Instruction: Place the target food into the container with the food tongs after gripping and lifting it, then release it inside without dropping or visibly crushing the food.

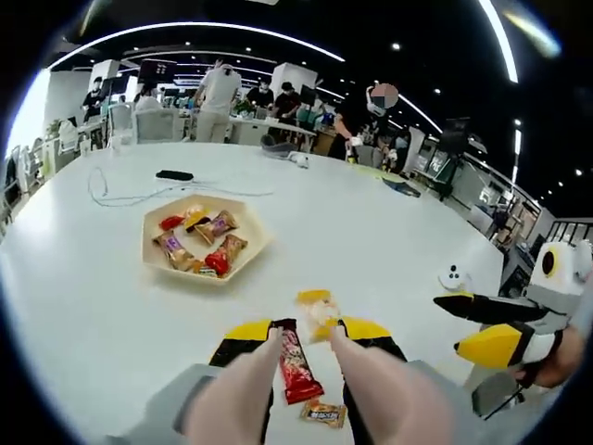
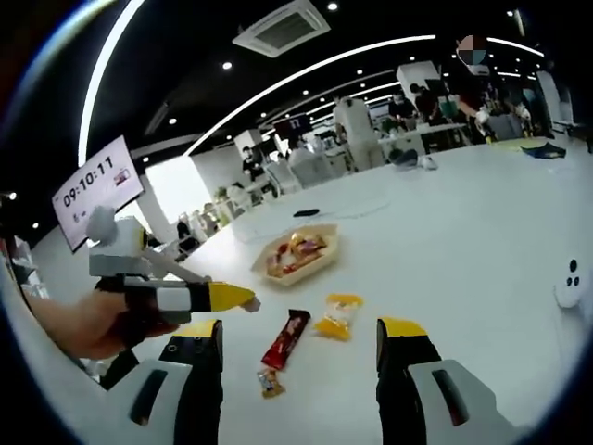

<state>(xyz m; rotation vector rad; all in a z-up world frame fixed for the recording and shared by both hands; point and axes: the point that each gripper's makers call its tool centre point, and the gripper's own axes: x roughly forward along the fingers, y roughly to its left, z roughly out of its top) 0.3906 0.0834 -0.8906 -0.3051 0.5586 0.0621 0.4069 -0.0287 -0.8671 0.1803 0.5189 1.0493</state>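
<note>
My left gripper [image 1: 308, 329] has its yellow-tipped jaws closed on two pale pinkish arms that look like the food tongs [image 1: 246, 380]. The tong tips stand apart over the table. A red wrapped bar [image 1: 298, 366] lies between them, and a yellow packet [image 1: 315, 306] sits just beyond. A small orange packet [image 1: 322, 413] lies nearer. The hexagonal cream tray [image 1: 148, 243] holds several wrapped snacks, further off to the left. My right gripper [image 2: 301, 324] is open with nothing in it, facing the red bar [image 2: 285, 340], the yellow packet [image 2: 339, 315] and the tray [image 2: 330, 243].
A black device with a white cable [image 1: 174, 174] lies beyond the tray. A small white round gadget [image 1: 454, 276] sits on the table to the right. My right gripper [image 1: 449, 324] comes in from the right, my left gripper [image 2: 232, 298] from the left. People stand at far desks.
</note>
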